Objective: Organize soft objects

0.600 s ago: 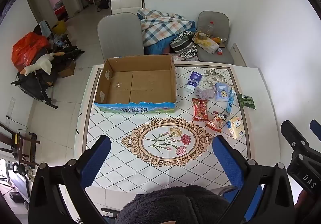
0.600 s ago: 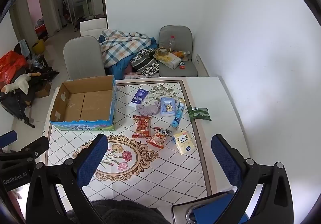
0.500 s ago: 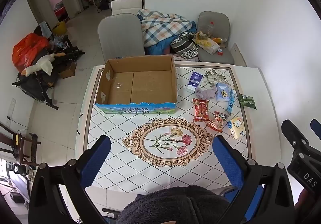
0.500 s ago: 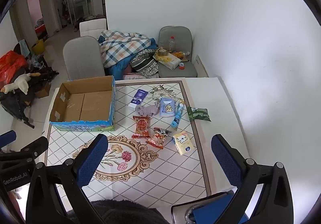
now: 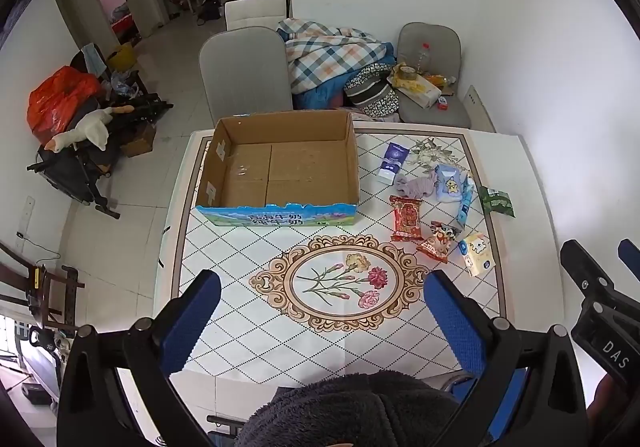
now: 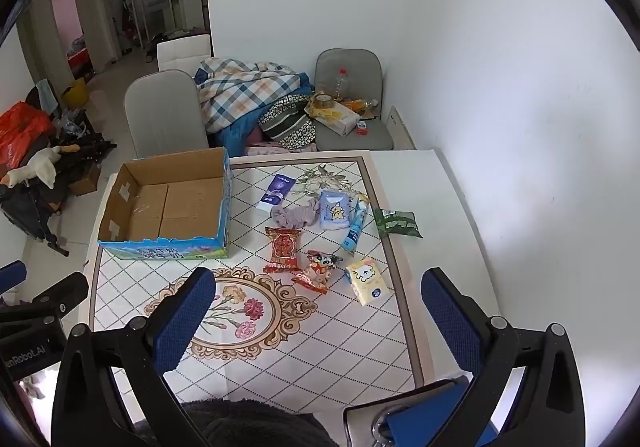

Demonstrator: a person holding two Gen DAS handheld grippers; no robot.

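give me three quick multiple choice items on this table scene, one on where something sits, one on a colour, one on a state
1. Where does the cardboard box sit relative to the small packets?
A. to their left
B. to their right
C. on top of them

2. What colour is the crumpled packet nearest the table's right edge?
A. red
B. green
C. yellow

3. What state is the box in?
A. taped shut
B. open and full of packets
C. open with nothing inside

Answers:
1. A, since the red snack packet and its neighbours lie to the right of the box.
2. B, as its wrapper is dark green.
3. C, as only the bare cardboard floor shows, and both tongs, left and right, are open and holding nothing.
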